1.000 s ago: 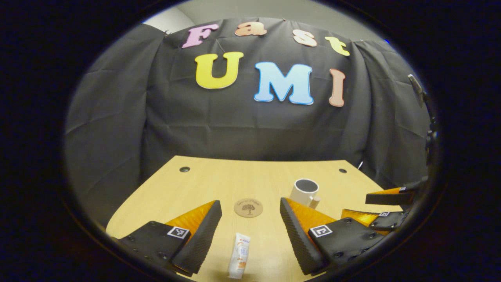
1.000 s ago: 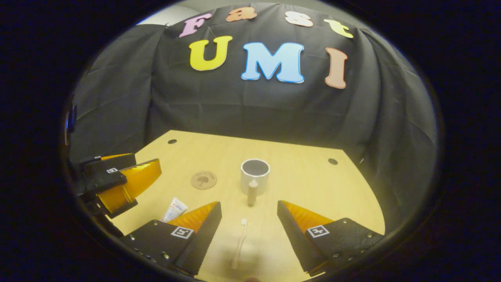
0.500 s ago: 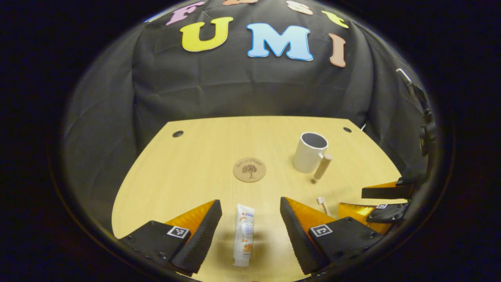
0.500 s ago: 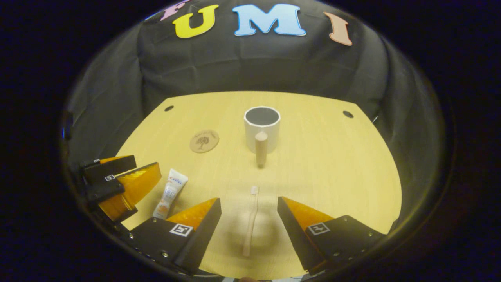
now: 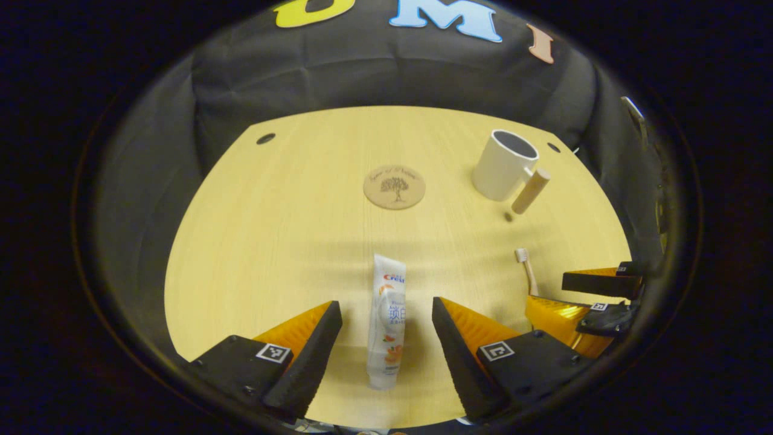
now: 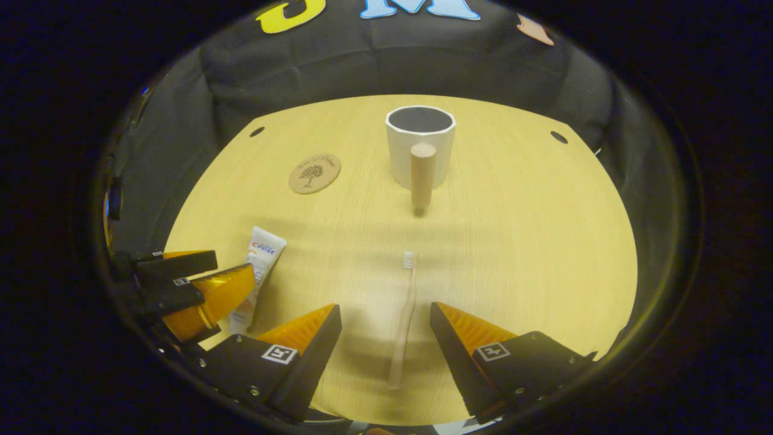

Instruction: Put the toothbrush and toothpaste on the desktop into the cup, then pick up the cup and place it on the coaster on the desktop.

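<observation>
In the left gripper view, the left gripper (image 5: pixel 386 338) hangs spread wide astride the toothpaste (image 5: pixel 387 320), lined up to grasp it; the coaster (image 5: pixel 394 186) and cup (image 5: pixel 502 164) sit farther off. In the right gripper view, the right gripper (image 6: pixel 385 347) likewise gapes around the toothbrush (image 6: pixel 404 319), whose bristles point toward the far cup.

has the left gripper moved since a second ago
Yes. The left gripper has come forward and tipped down over the toothpaste, which now lies between its open jaws; the coaster has not shifted on the desk.
</observation>
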`<state>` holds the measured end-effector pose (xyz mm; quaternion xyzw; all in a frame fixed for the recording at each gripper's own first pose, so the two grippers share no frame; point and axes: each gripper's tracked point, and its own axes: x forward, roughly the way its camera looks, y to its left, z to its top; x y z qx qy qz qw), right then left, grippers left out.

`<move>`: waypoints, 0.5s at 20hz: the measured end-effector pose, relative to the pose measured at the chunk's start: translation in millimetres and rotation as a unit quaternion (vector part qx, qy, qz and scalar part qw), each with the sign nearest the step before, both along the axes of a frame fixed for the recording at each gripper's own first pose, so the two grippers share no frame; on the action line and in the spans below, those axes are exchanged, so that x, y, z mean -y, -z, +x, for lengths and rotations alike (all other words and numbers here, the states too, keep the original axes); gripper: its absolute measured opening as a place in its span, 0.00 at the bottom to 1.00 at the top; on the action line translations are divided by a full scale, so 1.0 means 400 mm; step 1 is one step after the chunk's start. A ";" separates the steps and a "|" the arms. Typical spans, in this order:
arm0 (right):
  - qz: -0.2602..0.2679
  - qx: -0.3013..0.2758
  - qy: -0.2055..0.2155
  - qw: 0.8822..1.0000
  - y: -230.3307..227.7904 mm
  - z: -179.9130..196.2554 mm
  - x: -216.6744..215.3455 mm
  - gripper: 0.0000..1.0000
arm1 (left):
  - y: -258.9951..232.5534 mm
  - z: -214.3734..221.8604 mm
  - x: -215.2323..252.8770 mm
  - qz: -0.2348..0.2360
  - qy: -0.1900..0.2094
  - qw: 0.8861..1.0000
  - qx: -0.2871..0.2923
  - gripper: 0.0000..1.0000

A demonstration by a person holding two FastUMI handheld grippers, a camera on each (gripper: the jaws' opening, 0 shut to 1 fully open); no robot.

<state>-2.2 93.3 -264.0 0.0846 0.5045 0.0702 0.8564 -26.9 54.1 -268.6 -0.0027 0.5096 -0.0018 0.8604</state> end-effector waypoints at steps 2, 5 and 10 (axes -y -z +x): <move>0.002 -0.015 0.001 1.000 0.016 0.002 -0.002 0.92 | 0.030 -0.011 -0.006 -0.005 -0.006 1.000 -0.026 0.96; -0.003 -0.041 0.000 0.999 0.045 0.002 -0.001 0.92 | 0.062 -0.011 0.001 -0.005 -0.001 0.999 -0.051 0.98; -0.007 -0.068 0.000 0.998 0.075 -0.006 -0.003 0.93 | 0.089 -0.013 0.006 0.006 0.014 0.997 -0.077 0.98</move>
